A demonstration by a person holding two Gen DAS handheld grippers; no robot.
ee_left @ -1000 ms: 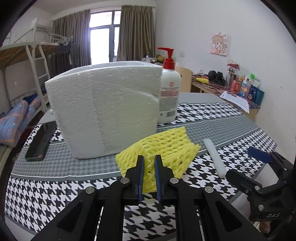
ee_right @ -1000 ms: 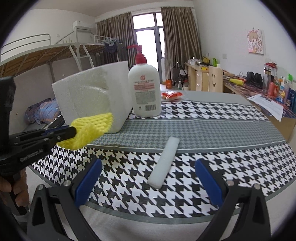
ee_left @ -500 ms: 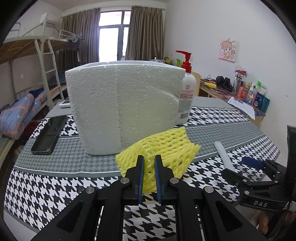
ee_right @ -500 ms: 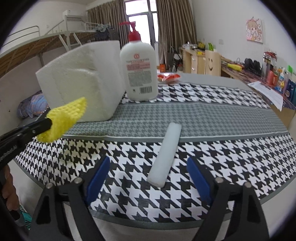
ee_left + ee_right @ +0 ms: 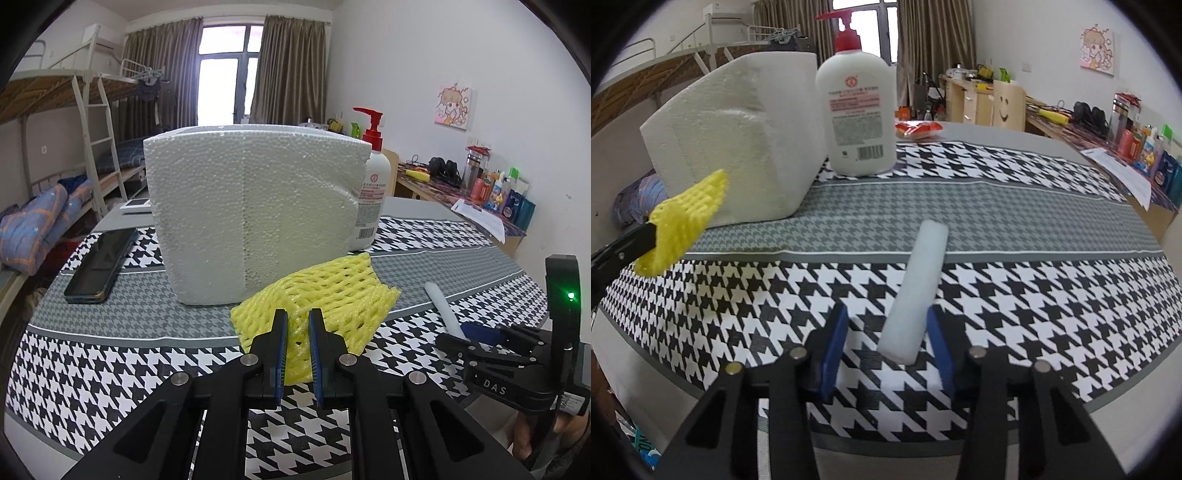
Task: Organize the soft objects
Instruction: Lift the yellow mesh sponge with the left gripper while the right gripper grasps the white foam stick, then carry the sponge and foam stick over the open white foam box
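From the left wrist view we see our left gripper (image 5: 296, 321) level above the houndstooth tablecloth (image 5: 110, 354), clamped on the yellow foam fruit net (image 5: 325, 288), before the white polystyrene block (image 5: 251, 214).

From the right wrist view, our right gripper (image 5: 888, 332), low, straddles the white foam stick (image 5: 916, 291) lying on the cloth, jaws apart and not yet gripping.

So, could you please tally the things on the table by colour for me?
White: 3, the foam block, the foam stick and the pump bottle.
Yellow: 1, the foam net, held in the left gripper.
Black: 1, the phone.
Red: 1, a small packet.
Total: 6.
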